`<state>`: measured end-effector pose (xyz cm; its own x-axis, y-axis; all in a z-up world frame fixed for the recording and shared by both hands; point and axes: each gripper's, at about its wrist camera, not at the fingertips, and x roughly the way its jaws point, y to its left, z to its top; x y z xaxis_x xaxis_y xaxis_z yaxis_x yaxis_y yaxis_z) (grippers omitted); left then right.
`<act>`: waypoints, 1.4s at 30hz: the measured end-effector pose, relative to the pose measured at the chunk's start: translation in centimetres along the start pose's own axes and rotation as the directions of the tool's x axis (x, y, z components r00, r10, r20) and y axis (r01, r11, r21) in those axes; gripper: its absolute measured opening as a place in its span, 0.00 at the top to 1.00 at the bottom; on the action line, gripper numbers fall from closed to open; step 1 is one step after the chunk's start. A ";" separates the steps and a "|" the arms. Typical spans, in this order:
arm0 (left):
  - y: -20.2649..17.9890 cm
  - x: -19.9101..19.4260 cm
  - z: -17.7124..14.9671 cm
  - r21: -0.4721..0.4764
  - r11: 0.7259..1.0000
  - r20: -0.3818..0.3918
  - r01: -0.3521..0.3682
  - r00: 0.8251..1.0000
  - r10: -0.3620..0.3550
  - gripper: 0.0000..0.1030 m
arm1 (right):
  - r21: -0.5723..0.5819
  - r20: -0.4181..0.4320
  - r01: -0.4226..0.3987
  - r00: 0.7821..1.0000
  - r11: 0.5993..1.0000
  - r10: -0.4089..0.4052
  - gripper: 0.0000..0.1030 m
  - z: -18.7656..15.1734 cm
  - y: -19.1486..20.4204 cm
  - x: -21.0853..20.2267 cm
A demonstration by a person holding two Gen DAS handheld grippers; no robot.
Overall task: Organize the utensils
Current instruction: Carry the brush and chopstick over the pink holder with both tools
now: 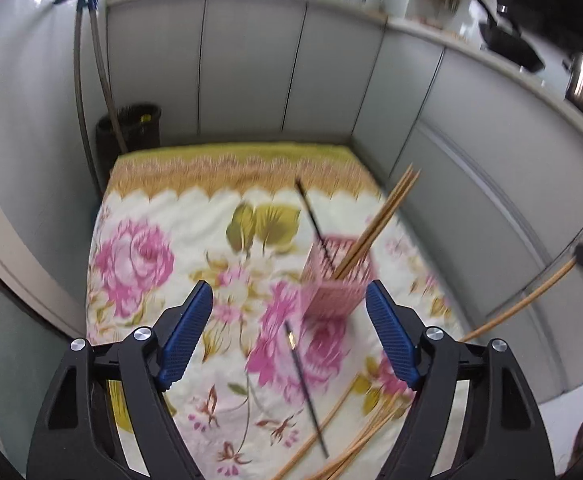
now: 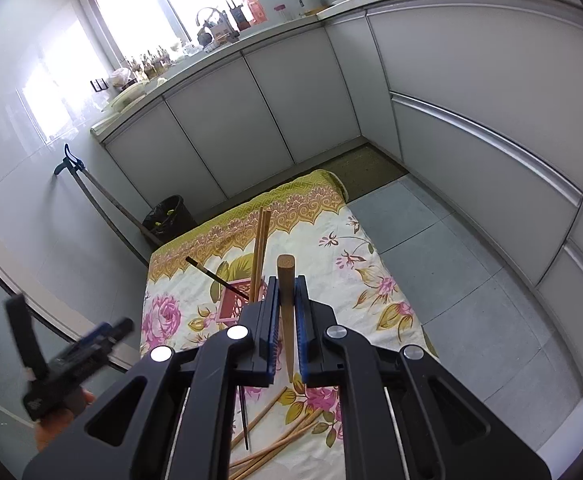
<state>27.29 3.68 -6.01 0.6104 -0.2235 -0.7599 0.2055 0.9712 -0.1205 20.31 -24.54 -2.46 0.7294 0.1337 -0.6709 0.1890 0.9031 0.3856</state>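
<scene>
- The right gripper [image 2: 287, 320] is clamped on a single wooden chopstick [image 2: 286, 300], which runs lengthwise between its pads, thick end pointing forward and up past the fingertips, thin end back toward the handle.
- The pink holder [image 2: 233, 305] stands on the floral cloth [image 2: 331, 256] just ahead and to the left of those jaws; it already carries a few wooden chopsticks [image 2: 260, 248] and one dark chopstick [image 2: 215, 275] leaning out of it.
- Judging from this, the coming move turns on bringing the held stick over the holder's open top and tipping its long axis toward upright, since it now lies along the fingers rather than pointing down.
- The right hand is the nearer one for that drop; it is raised above the cloth, tilted downward.
- The left gripper [image 1: 289, 330] is spread wide and holds nothing, hovering over the cloth with the holder [image 1: 335, 276] just in front of it.
- More loose wooden chopsticks [image 1: 355, 440] and a second dark chopstick [image 1: 305, 388] lie on the near end of the cloth, below the left gripper, not yet sorted.
</scene>
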 end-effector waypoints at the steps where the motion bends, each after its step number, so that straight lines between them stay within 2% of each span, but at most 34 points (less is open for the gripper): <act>1: 0.0 2.2 -1.0 0.023 1.000 -0.089 -0.016 0.996 0.018 0.27 | 0.000 -0.003 -0.002 1.000 1.000 0.002 0.92 -0.2 0.0 0.0; 2: 0.0 4.3 -2.0 0.028 0.999 -0.164 -0.023 0.986 0.027 0.27 | -0.001 -0.007 -0.004 1.000 1.000 0.004 0.92 -0.4 0.1 0.1; 4: 0.2 7.7 -3.9 0.030 0.999 -0.265 -0.037 0.963 0.044 0.28 | 0.004 -0.017 -0.010 1.000 1.000 0.010 0.92 -0.8 0.2 0.2; 6: 0.0 10.0 -5.1 0.050 0.995 -0.307 -0.084 0.947 0.096 0.36 | 0.003 -0.022 -0.012 1.000 1.000 0.012 0.92 -1.1 0.2 0.3; 8: -0.4 11.9 -5.6 0.066 0.993 -0.331 -0.097 0.937 0.114 0.57 | 0.001 -0.023 -0.010 1.000 1.000 0.010 0.92 -1.4 0.1 0.3; 10: -0.8 13.4 -5.9 0.071 0.990 -0.349 -0.120 0.927 0.137 0.67 | 0.004 -0.030 -0.009 1.000 1.000 0.009 0.92 -1.4 -0.3 0.4; 20: -0.6 17.2 -5.0 -0.056 0.971 -0.340 -0.231 0.919 0.199 0.66 | 0.030 -0.056 -0.006 0.998 1.000 0.008 0.92 -1.5 -2.3 1.3; 22: -0.7 17.6 -4.9 -0.072 0.975 -0.362 -0.209 0.917 0.169 0.66 | 0.032 -0.059 -0.006 0.998 0.999 0.008 0.92 -1.5 -2.4 1.4; 23: -0.6 17.9 -5.0 -0.080 0.975 -0.384 -0.207 0.909 0.161 0.63 | 0.034 -0.061 -0.007 0.998 0.999 0.009 0.92 -1.5 -2.5 1.5; 26: -0.9 18.0 -5.3 -0.070 0.975 -0.376 -0.209 0.911 0.168 0.57 | 0.033 -0.063 -0.006 0.998 0.999 0.008 0.92 -1.5 -2.4 1.5; 27: -1.2 18.0 -5.3 -0.043 0.977 -0.368 -0.211 0.912 0.181 0.57 | 0.033 -0.062 -0.006 0.998 0.999 0.008 0.92 -1.5 -2.4 1.5; 28: -1.5 18.0 -5.3 -0.016 0.979 -0.356 -0.205 0.916 0.186 0.61 | 0.035 -0.064 -0.006 0.998 0.999 0.008 0.92 -1.5 -2.4 1.6; 30: -1.7 17.9 -5.3 0.019 0.986 -0.338 -0.168 0.927 0.164 0.86 | 0.040 -0.072 -0.011 0.997 0.999 0.014 0.92 -1.6 -2.3 1.6; 31: -1.7 17.7 -5.5 0.024 0.987 -0.335 -0.162 0.928 0.160 0.94 | 0.041 -0.075 -0.012 0.997 0.999 0.015 0.92 -1.6 -2.3 1.6; 34: -1.0 16.2 -6.5 0.023 0.991 -0.298 -0.135 0.945 0.136 0.94 | 0.034 -0.072 -0.013 0.997 0.999 0.015 0.92 -1.7 -2.0 1.2; 37: 0.3 12.4 -7.2 -0.030 0.995 -0.165 -0.091 0.983 0.085 0.95 | 0.026 -0.065 -0.015 0.998 1.000 0.016 0.92 -1.7 -1.7 0.7; 39: 0.7 8.9 -7.0 -0.049 0.998 -0.065 -0.049 0.997 0.046 0.95 | 0.025 -0.062 -0.020 0.998 0.999 0.022 0.92 -1.7 -1.4 0.5; 42: 0.0 4.0 -5.5 -0.031 0.999 0.098 -0.028 0.995 0.031 0.95 | 0.023 -0.059 -0.034 0.998 0.999 0.035 0.92 -1.8 -0.6 0.1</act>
<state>25.50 3.25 -12.55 0.6883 -0.2005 -0.6972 0.1648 0.9791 -0.1189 19.12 -24.34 -3.86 0.6957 0.1895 -0.6929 0.1791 0.8883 0.4228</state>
